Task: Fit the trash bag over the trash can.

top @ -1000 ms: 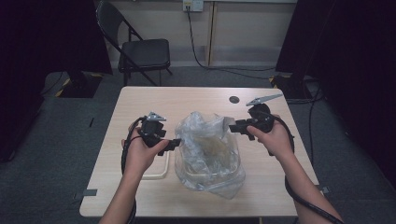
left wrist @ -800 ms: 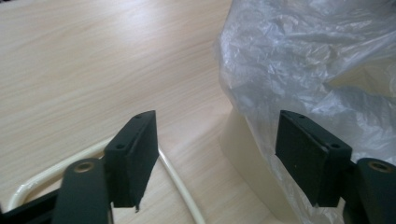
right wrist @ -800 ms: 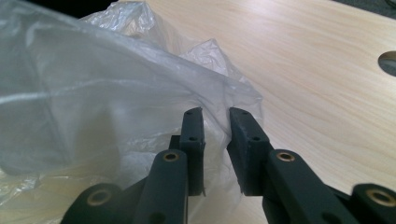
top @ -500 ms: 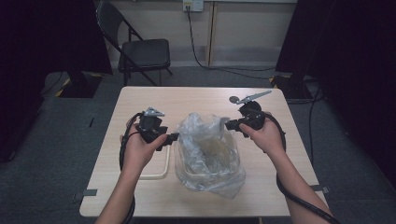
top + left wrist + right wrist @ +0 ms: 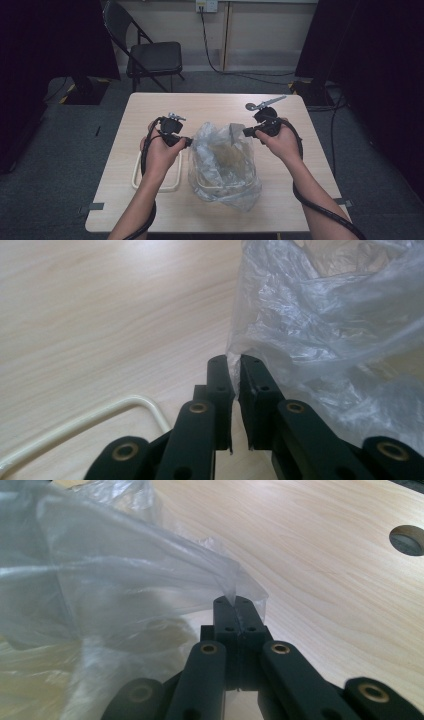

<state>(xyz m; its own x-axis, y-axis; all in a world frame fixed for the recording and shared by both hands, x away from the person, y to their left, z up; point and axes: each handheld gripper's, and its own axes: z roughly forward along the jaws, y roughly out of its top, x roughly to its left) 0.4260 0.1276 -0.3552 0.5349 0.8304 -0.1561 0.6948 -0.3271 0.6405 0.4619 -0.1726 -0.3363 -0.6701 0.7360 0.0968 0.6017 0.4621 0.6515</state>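
Note:
A clear plastic bag (image 5: 220, 160) stands crumpled in the middle of the wooden table (image 5: 210, 107), with something pale yellow inside it. My left gripper (image 5: 187, 142) is at the bag's left side. Its jaws have just been closing and now pinch the thin edge of the bag (image 5: 320, 335), left gripper (image 5: 235, 362). My right gripper (image 5: 246, 132) is at the bag's upper right. Its jaws have also just closed, and they clamp a fold of the bag (image 5: 100, 570) between the tips, right gripper (image 5: 234, 601).
A cream loop-shaped rim (image 5: 137, 175) (image 5: 95, 415) lies flat on the table, left of the bag and under my left hand. A round hole (image 5: 250, 106) (image 5: 410, 539) sits in the tabletop at the back right. A folding chair (image 5: 155, 57) stands behind the table.
The left gripper moved right, up to the bag's side, and its jaws closed on the film. The right gripper shifted slightly left and shut on the bag's upper right edge.

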